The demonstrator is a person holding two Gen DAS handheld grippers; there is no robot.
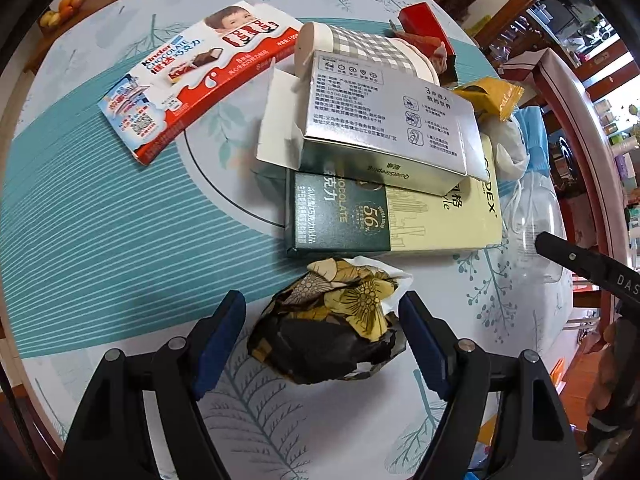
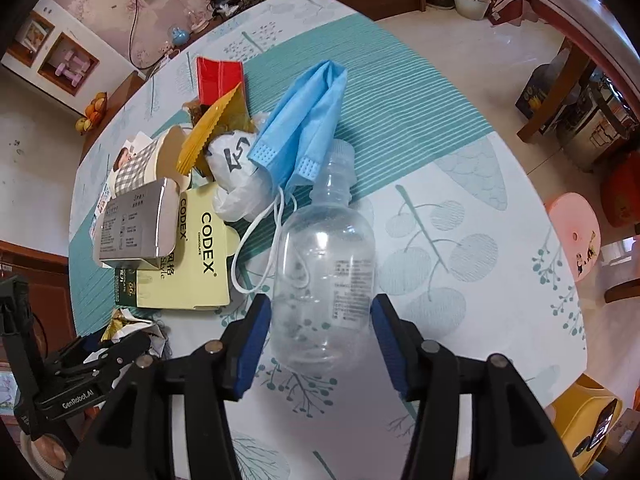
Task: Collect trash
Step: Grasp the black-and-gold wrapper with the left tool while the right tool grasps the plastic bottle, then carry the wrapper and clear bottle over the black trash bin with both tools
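A crumpled black and yellow floral wrapper (image 1: pixel 332 324) lies on the table between the fingers of my left gripper (image 1: pixel 322 326); the jaws are open around it with a gap on the left side. A clear plastic bottle (image 2: pixel 326 268) lies on the table between the fingers of my right gripper (image 2: pixel 320 332); the pads sit at its sides, and I cannot tell whether they press it. The left gripper also shows at the lower left of the right wrist view (image 2: pixel 116 354).
A pile of trash sits further back: a Codex chocolate box (image 1: pixel 396 216), a silver box (image 1: pixel 384 120), a checked paper cup (image 1: pixel 360 48), a Kinder box (image 1: pixel 192 76), a red box (image 1: pixel 424 20), a yellow wrapper (image 2: pixel 210 132), a blue face mask (image 2: pixel 308 120), a white bag (image 2: pixel 236 172).
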